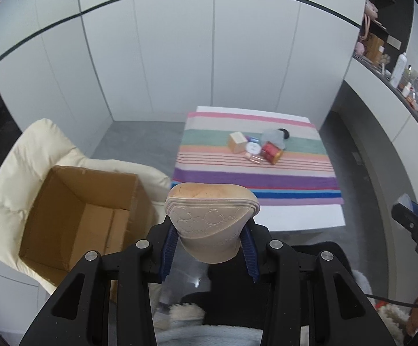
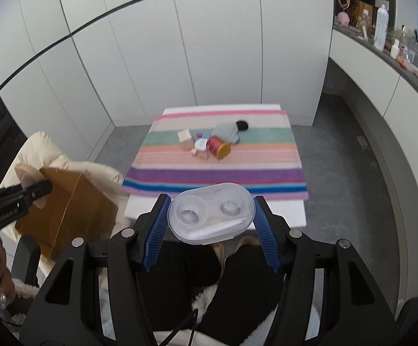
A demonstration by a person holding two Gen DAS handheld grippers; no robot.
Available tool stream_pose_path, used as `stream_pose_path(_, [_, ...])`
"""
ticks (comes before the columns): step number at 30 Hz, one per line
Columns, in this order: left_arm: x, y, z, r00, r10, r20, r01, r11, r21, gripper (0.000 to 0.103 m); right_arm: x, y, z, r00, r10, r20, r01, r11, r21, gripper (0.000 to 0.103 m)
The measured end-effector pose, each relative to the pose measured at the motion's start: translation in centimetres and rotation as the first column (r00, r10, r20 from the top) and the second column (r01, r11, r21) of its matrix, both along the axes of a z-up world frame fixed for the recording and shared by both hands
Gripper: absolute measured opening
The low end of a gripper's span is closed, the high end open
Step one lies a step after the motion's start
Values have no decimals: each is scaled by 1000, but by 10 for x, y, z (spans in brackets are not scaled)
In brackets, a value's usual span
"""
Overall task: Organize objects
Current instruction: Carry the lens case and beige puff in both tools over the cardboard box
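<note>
Beige powder puff pinched between pads of left tool, clamped tight on it, held in air above near edge of bench, just right of open cardboard box. Clear twin-well case, probably a contact-lens case though plastic blurs detail, gripped across its ends by right tool, also airborne in front of bench. Box sits on cream padded chair, left of bench, flaps up, interior apparently bare. Remaining clutter bunched mid-bench on striped cloth: red spool, small beige carton, round white compact, black disc, well apart from both tools. Likely step: carry both items over to box and drop in. Best done one tool at a time, puff first since nearer; centre over box mouth, clear the raised flap, lower inside before letting go so the light puff does not bounce out. Keep case level; lid could pop. Avoid crossing tools over narrow opening.
</note>
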State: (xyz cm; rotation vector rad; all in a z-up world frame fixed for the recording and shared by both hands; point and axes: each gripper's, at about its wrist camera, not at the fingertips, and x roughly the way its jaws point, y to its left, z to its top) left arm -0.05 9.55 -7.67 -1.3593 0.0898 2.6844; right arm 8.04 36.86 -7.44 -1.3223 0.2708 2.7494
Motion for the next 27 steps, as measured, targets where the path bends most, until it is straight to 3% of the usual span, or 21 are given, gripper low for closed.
stream_pose_path(6, [3,-25,-1,1000,20,-7,-20,999,39,41,-6,-19,-1,1000,24,3,-24,999,32,60])
stream_pose_path(17, [8,-90,-14,983,181,-7,-181,983,27,41,-31,-69,-1,989,143,19,-144,988,61,60])
stream_pose_path(23, [23,-126,-21,966,259,8,-259,966,23,41,-43,-124,-2,957,288,21,-289,955,66,60])
stream_pose_path(27, [37,-153,-23,943,331,9,-331,943,16,41,-47,-167,-5,918,395,27,-396,916,69,60])
